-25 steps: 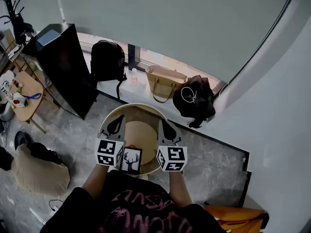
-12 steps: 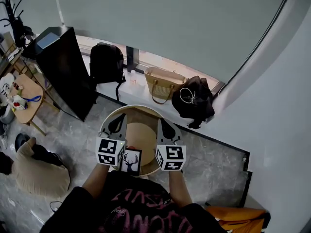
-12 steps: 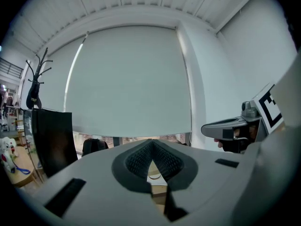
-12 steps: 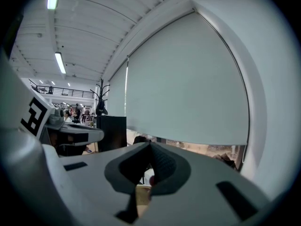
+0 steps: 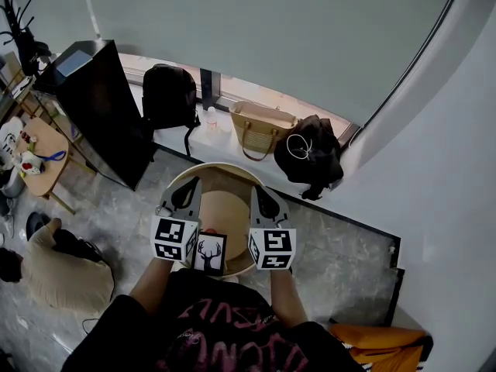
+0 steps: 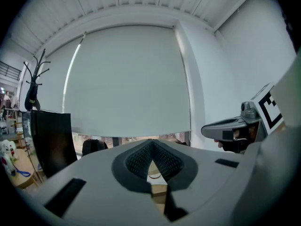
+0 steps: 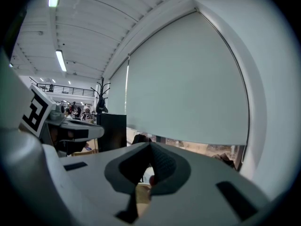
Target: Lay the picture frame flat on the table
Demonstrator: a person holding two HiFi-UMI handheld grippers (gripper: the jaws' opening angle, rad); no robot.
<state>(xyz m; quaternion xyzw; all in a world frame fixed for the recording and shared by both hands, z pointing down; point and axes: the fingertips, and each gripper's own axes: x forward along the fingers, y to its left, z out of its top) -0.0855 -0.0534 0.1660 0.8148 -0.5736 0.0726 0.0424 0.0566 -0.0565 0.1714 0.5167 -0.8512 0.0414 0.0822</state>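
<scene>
**Item:** picture frame (image 5: 210,253), dark border, deer print, face turned up toward the head view.

**Location:** on the near edge of the round table (image 5: 221,167). It sits between the two grippers but behind both sets of jaw tips, level with their marker cubes.

**Long axis:** parallel with the grippers' own length, running from the person outward.

**Attitude:** possibly flat, possibly propped and leaning back. The steep view does not settle which, so the scene suits a frame yet to be lowered as well as one already down.

**Left gripper** (image 5: 192,184): jaws together, nothing between them, pointing away from the frame over the table top. The left marker cube (image 5: 172,239) sits just beside the frame's left edge, perhaps touching. This is the nearer of the two.

**Right gripper** (image 5: 257,191): jaws together, nothing held. The right marker cube (image 5: 273,248) stands a little apart from the frame's right edge.

**Gripper views:** neither shows the frame. Both look out at the window blind (image 6: 127,79), so the frame lies rearward of their sight. To reach it, either gripper would have to come back toward the person.

**Change since a second ago:** the whole scene sits slightly higher in the head view. Frame, cubes and table keep the same arrangement.
</scene>
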